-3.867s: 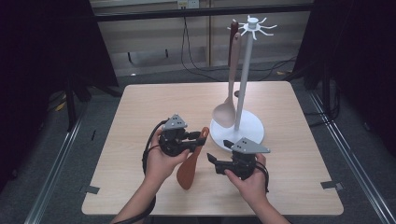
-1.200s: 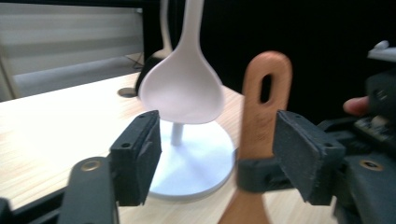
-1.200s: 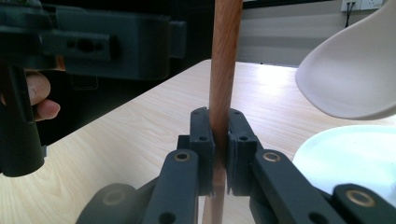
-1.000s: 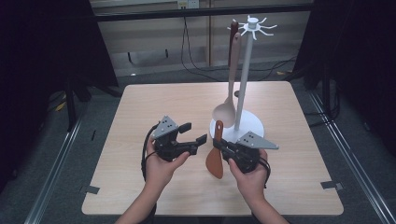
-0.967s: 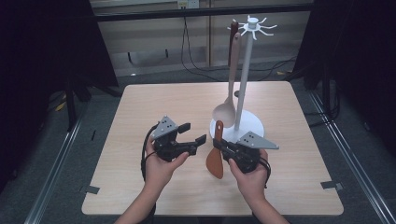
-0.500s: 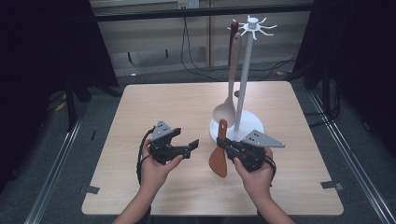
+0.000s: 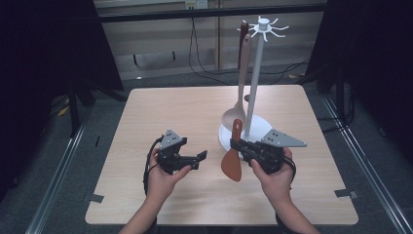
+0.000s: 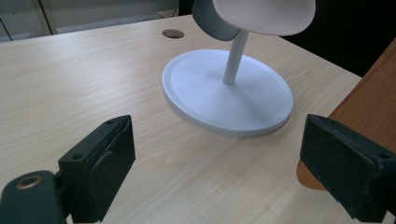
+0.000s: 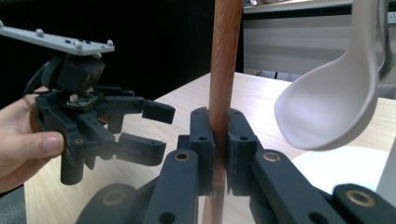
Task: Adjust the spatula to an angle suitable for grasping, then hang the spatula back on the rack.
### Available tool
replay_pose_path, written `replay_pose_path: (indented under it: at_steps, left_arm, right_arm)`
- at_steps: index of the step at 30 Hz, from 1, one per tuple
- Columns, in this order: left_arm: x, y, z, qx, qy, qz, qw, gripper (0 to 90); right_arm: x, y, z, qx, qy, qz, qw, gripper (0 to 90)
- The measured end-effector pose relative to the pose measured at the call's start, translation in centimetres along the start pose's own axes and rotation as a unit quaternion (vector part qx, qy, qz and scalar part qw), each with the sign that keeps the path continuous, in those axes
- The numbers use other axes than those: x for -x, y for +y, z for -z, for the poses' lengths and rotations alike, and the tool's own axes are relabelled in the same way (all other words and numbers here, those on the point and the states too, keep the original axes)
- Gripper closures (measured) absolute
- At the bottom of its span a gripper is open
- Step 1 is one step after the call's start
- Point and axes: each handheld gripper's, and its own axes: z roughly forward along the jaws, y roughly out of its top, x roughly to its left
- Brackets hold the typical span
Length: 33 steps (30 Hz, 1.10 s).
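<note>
Pale wood covers the table (image 7: pixel 160 107), which sits on a grey floor with dark surroundings and cables running along the back wall. Nearest the front edge, 2 forearms come in from below. The left hand (image 7: pixel 163 178) holds the left gripper (image 7: pixel 198 160) low over the table, pointing right toward the other hand; its jaws have just been opening and stand wide apart with nothing between them. The right hand (image 7: pixel 273 174) holds the right gripper (image 7: pixel 242 149) pointing left, jaws clamped on the handle of a brown wooden spatula (image 7: pixel 233 158), which hangs blade down, just off the front of the white stand (image 7: pixel 256 83).

From the right gripper view, the pads (image 9: pixel 204 140) press on both sides of the upright handle (image 9: pixel 224 70), with the left gripper (image 9: pixel 154 126) beyond and a pale ladle bowl (image 9: pixel 327 107) at the right. From the left gripper view, the stand's round base (image 8: pixel 224 93) lies ahead on bare wood, the ladle (image 8: pixel 261 14) hanging above it, and the spatula's brown blade (image 8: pixel 369 102) shows behind the right-hand jaw.

Behind the hands, the ladle (image 7: pixel 239 83) hangs from the stand's top hooks beside a dark-handled utensil (image 7: pixel 243 30). Open tabletop lies left of the stand and toward the far edge.
</note>
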Motion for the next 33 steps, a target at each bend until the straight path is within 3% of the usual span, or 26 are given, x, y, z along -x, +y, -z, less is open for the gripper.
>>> replay_pose_path:
  at_steps: [18,26,33]
  left_arm:
    - [-0.2,-0.6,-0.2,-0.012,0.006,-0.003,0.9999,8.4]
    - [-0.3,-0.7,-0.3,-0.021,0.007,-0.003,0.9998,8.2]
    - [-0.3,-0.8,-0.4,-0.022,0.006,-0.001,0.9998,8.2]
  right_arm:
    - [1.3,2.9,1.2,0.0,0.027,0.002,0.9996,84.0]
    - [2.1,5.0,1.6,0.003,0.045,-0.003,0.999,84.0]
    - [2.7,7.3,2.4,0.021,0.049,0.0,0.9986,83.9]
